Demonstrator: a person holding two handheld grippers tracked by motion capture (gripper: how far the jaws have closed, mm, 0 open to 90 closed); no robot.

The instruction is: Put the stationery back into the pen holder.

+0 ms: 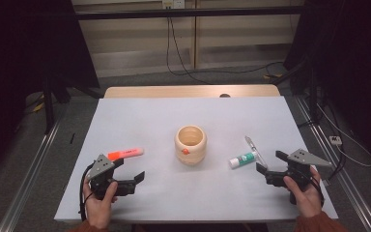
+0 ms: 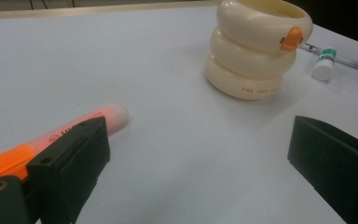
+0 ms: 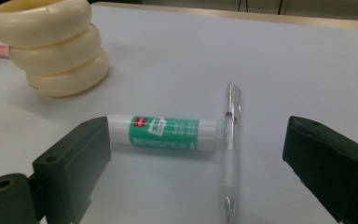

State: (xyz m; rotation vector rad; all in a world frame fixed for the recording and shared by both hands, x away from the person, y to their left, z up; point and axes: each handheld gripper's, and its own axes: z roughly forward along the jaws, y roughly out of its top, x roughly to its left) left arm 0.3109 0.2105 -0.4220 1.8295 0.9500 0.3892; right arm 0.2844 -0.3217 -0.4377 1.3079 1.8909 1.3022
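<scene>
The right gripper [image 3: 196, 163], jaws spread, faces the glue stick [image 3: 163, 133], which lies crosswise between them, its end touching the clear pen [image 3: 230, 140]. The left gripper [image 1: 128, 171], also spread, sits beside the orange highlighter [image 1: 125, 153]. The high view shows both flanking the cream holder [image 1: 191, 144].

Orange highlighter [image 2: 70, 133] partly behind hand-held gripper's jaw, cut off.

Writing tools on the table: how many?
2: an orange highlighter by the left tongs, and a clear pen touching the glue stick by the right tongs.
</scene>
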